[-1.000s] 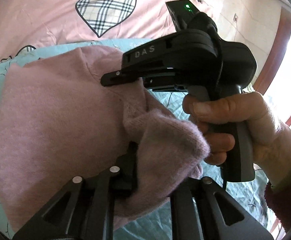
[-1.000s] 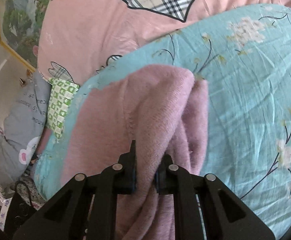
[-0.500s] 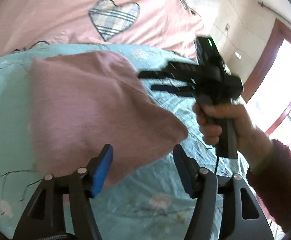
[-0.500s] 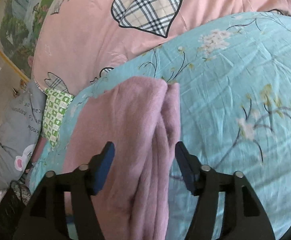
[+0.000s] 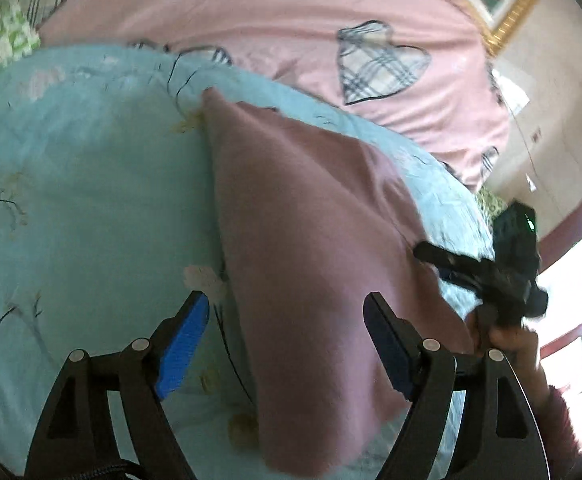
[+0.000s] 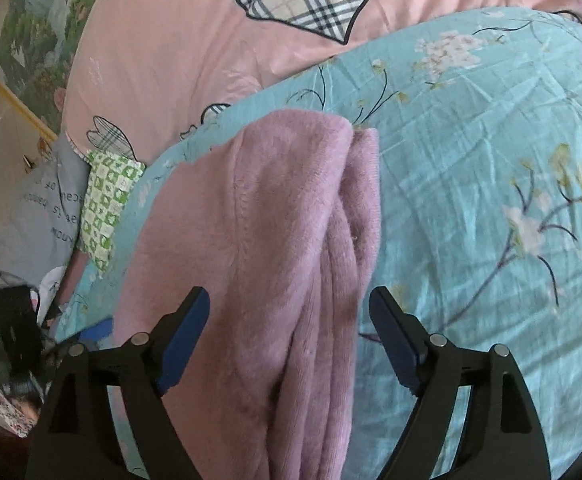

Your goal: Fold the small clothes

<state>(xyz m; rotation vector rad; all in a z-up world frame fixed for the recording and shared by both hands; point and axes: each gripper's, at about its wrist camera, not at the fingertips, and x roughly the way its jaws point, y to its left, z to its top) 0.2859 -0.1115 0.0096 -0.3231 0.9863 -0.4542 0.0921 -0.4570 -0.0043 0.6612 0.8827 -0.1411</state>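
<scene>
A mauve fleece garment [image 5: 315, 248] lies folded on a light blue floral quilt [image 5: 83, 200]. In the right wrist view the garment [image 6: 275, 240] shows several stacked layers along its right edge. My left gripper [image 5: 287, 320] is open and empty, above the garment's near left edge. My right gripper [image 6: 291, 320] is open and empty, straddling the garment's near end without holding it. The right gripper also shows in the left wrist view [image 5: 443, 260], at the garment's right edge.
A pink duvet with plaid hearts [image 6: 219, 40] covers the bed behind the quilt [image 6: 471, 160]. A green checked cloth [image 6: 107, 204] and a grey pillow [image 6: 39, 216] lie at the left. A framed picture [image 5: 503, 0] hangs on the wall, and a bright window is at the right.
Both grippers were shut on the garment one second ago. Both have let go, opened and pulled back. The garment now lies flat on the quilt. The left view has swung to the left.
</scene>
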